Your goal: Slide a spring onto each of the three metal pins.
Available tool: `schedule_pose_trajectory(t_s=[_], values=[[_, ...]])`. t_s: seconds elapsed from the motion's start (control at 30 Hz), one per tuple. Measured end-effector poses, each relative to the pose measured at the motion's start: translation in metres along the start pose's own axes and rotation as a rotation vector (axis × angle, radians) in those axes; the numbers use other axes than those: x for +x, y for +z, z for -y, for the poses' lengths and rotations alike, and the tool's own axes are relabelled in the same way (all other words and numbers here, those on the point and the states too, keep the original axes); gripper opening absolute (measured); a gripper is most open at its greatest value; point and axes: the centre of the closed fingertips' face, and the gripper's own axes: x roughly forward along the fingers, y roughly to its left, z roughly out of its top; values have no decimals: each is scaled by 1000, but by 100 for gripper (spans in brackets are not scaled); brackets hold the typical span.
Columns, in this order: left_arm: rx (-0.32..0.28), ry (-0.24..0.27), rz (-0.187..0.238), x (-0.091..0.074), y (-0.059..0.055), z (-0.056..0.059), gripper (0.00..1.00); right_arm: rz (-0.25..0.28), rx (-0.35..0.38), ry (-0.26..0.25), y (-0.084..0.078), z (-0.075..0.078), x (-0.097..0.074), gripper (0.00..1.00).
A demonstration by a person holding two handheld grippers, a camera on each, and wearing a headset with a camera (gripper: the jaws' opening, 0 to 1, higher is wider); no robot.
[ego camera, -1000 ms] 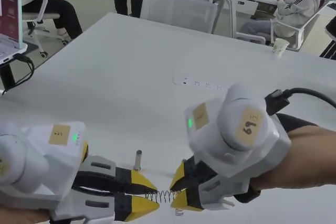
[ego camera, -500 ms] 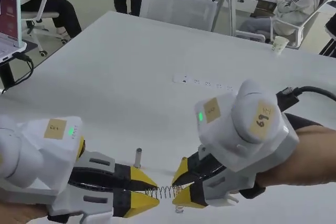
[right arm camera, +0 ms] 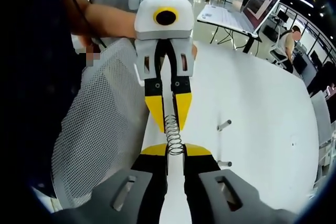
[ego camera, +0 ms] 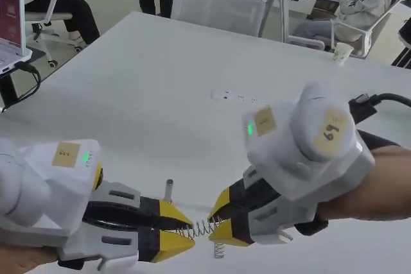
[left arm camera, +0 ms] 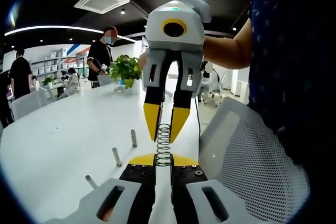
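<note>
A wide white desk (ego camera: 160,81) runs back toward an open office with chairs and seated people, and a white power strip (ego camera: 241,99) lies flat near its middle. At the lower left of the head view, the left gripper (ego camera: 191,235) is clenched on one end of a thin coiled steel spring (ego camera: 202,228). Just behind its yellow jaw tips a short grey metal pin (ego camera: 169,190) stands upright on the desk. The left gripper view shows a row of three pins (left arm camera: 116,157), all bare from that angle. The coiled steel spring hangs level in the air just above the desk, stretched a little between the two tools. Below it a second small spring (ego camera: 218,249) stands on the desk; whether it sits around a pin cannot be told. To the right, the right gripper (ego camera: 212,229) pinches the other end. Both ends are clamped, so neither bore looks free to take a pin, and one side will probably have to let go. If that release comes under tension, the coil could snap back, spring out of the remaining grip and skitter off the desk. A hard squeeze could also flatten the end turns and make them snag on a pin tip.
</note>
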Motion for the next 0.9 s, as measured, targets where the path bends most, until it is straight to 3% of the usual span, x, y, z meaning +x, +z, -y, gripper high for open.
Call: schedule_pose_trajectory(t_s=[0.33,0.43,0.6,0.73,0.9], values=[[12,-4,-2,2,0,0,2,-18,-39,21,16,-4,-7,8],[13,-10,3,3,0,2,2,8,-38,40,24,-6,-9,8],[13,-13,9,4,1,3,2,7,-58,44,33,-9,-6,8],[20,-12,0,3,-1,2,2,-17,-72,48,32,-8,-4,8],[14,-9,21,1,2,1,2,-29,-96,66,32,-7,-3,9]])
